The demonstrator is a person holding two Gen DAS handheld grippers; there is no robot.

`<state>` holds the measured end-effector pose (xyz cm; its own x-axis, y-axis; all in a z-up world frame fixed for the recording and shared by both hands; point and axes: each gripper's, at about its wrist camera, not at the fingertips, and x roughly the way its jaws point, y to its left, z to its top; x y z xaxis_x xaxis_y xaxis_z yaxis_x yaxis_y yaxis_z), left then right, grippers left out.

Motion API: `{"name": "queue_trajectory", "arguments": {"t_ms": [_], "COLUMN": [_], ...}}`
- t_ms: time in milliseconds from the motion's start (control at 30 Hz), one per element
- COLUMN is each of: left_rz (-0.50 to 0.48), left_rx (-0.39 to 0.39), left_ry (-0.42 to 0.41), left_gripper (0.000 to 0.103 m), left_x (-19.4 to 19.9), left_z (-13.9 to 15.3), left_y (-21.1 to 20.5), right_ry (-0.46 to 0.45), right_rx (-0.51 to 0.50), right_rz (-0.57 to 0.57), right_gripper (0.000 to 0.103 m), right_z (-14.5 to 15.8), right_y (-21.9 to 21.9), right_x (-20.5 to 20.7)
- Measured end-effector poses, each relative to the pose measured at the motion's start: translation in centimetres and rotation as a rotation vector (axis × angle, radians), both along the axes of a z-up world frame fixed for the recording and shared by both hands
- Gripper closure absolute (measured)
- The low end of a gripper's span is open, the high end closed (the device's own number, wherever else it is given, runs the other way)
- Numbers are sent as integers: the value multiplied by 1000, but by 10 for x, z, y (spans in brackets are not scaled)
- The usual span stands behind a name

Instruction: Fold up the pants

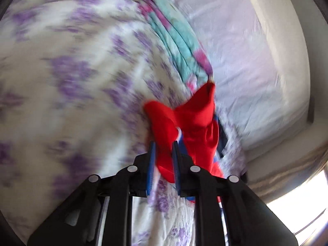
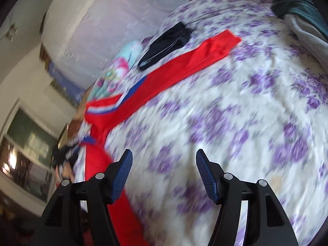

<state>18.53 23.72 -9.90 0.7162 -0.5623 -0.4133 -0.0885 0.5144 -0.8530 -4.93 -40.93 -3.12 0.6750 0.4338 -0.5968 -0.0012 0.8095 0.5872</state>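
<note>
Red pants (image 2: 180, 65) with a blue and white stripe lie on a bed with a white sheet printed with purple flowers (image 2: 225, 123). One leg stretches toward the far side of the bed, the other runs down past my right gripper's left finger. My left gripper (image 1: 164, 145) is shut on a bunch of the red pants (image 1: 190, 119) and holds it above the sheet (image 1: 71, 82). My right gripper (image 2: 163, 153) is open and empty, just above the sheet, to the right of the near pant leg. Both views are blurred by motion.
A dark folded garment (image 2: 166, 43) lies beside the far pant leg. A turquoise and pink cloth (image 2: 121, 67) lies along the bed edge by the wall; it also shows in the left wrist view (image 1: 176, 41). A grey and teal blanket (image 2: 303, 20) lies far right. A window (image 2: 26, 143) is on the left.
</note>
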Motion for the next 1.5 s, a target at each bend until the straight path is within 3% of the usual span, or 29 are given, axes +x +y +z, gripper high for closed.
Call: {"name": "queue_trajectory", "arguments": {"t_ms": [100, 167, 233, 333, 467, 633, 767, 900, 1033, 1133, 1200, 1267, 1333, 1433, 1500], "left_rz": [5, -14, -37, -53, -54, -66, -78, -82, -79, -61, -51, -43, -59, -67, -75], "left_rx": [-68, -21, 34, 74, 67, 84, 120, 136, 149, 176, 171, 160, 162, 220, 249], "left_ry": [15, 16, 23, 7, 8, 7, 8, 15, 16, 15, -5, -10, 22, 93, 106], "left_gripper": [91, 90, 76, 64, 63, 57, 53, 50, 42, 28, 21, 17, 17, 17, 17], "left_x": [0, 1, 4, 3, 1, 5, 6, 8, 4, -2, -7, -7, 1, 12, 17], "left_z": [-9, -6, -2, 2, 0, 2, 5, 5, 9, 18, 25, 29, 28, 23, 23], "left_y": [9, 2, -9, -13, -10, -16, -22, -24, -28, -34, -36, -37, -41, -52, -59], "right_ry": [-4, -6, 5, 24, 44, 11, -37, -108, -211, -419, -486, -438, -397, -297, -288], "right_rx": [-64, -100, -127, -140, -138, -165, -225, -423, -707, -1025, -1117, -1040, -965, -838, -709], "right_rz": [110, 164, 204, 252, 300, 327, 327, 323, 204, 103, 149, 197, 267, 262, 215], "right_gripper": [36, 35, 35, 35, 36, 66, 78, 82, 83, 83, 83, 81, 73, 73, 67], "right_z": [8, 11, 9, -2, -18, -20, -10, 33, 101, 153, 152, 131, 91, 55, 52], "right_y": [26, 39, 49, 56, 68, 79, 89, 92, 71, 70, 72, 62, 52, 38, 22], "right_x": [-18, -30, -38, -47, -48, -52, -54, -40, -11, -17, -30, -39, -58, -78, -91]}}
